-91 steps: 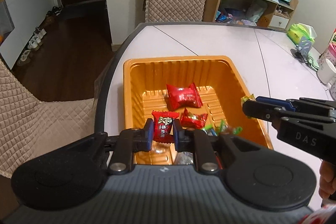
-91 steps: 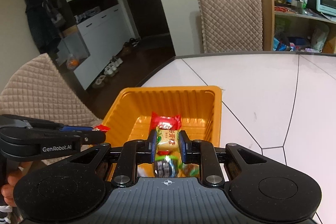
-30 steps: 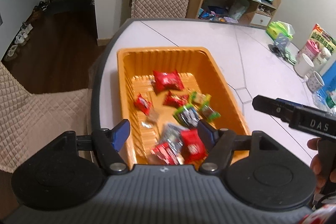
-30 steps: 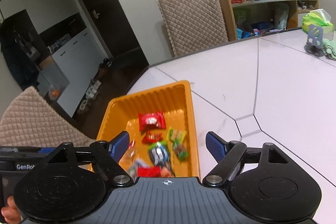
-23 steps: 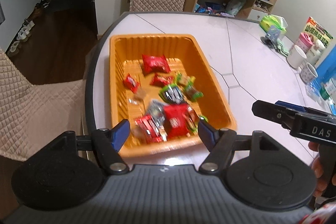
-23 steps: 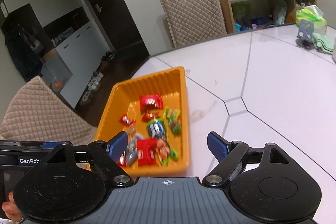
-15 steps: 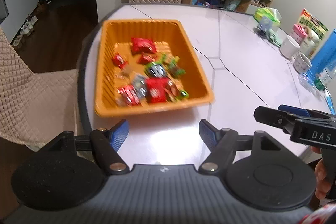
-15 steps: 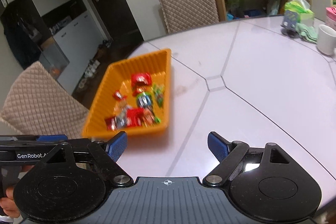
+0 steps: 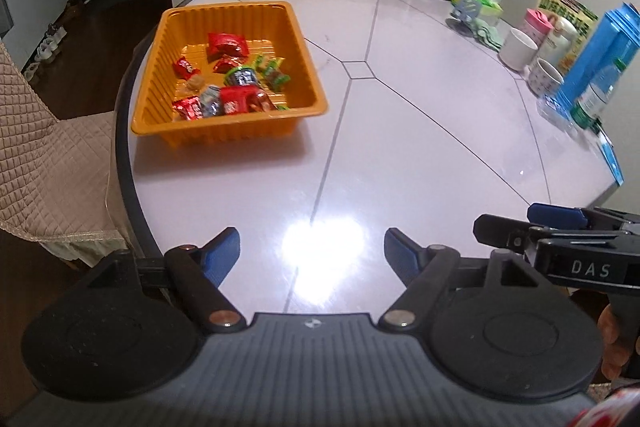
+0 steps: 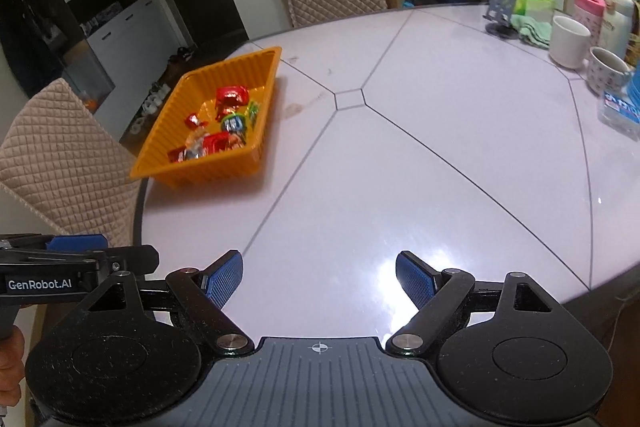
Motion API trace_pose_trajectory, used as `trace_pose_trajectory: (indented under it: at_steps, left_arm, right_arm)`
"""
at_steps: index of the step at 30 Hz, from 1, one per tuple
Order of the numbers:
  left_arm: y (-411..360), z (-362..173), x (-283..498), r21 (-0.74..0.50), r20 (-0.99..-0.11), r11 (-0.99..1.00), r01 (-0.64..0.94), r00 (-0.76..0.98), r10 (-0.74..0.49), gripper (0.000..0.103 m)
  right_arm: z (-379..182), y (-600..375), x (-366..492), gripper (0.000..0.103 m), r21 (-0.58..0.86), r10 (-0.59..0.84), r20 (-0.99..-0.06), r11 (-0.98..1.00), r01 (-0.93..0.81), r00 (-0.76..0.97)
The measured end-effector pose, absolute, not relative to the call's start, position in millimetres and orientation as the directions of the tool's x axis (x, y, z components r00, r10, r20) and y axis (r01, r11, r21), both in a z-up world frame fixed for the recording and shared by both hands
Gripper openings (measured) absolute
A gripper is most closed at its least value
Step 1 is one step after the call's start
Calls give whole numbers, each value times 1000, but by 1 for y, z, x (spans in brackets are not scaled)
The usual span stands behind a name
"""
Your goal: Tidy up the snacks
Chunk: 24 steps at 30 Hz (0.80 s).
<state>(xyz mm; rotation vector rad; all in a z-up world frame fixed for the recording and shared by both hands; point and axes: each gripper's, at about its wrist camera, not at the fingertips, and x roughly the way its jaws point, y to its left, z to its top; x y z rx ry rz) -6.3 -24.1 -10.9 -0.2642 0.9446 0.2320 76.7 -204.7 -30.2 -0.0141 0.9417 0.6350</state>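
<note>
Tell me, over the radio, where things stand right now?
Left tool open, empty, just widened. Right tool open, empty. Snacks all in orange tray at table edge. Nothing in the way.

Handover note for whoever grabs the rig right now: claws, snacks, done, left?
Left claw: open, nothing between its fingers, jaws just been opening wider, over bare table well short of the tray.
Right claw: open, empty, also over bare table.
Snacks: wrapped candies, red, green and blue, all lying inside the orange tray at the table's left edge.
Done: no loose snack shows on the tabletop in either view.
Left: likely nothing; check the clutter by the mugs for strays.
</note>
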Motion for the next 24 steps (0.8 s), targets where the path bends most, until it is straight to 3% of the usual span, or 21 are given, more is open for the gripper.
trace_pose_trajectory:
  at_steps: [24]
  left_arm:
    - [-74, -8, -42, -85, -819, 957, -279, 566, 92, 79]
  right_arm:
    - [-28, -249, 37, 83, 278, 514, -746, 818, -503, 423]
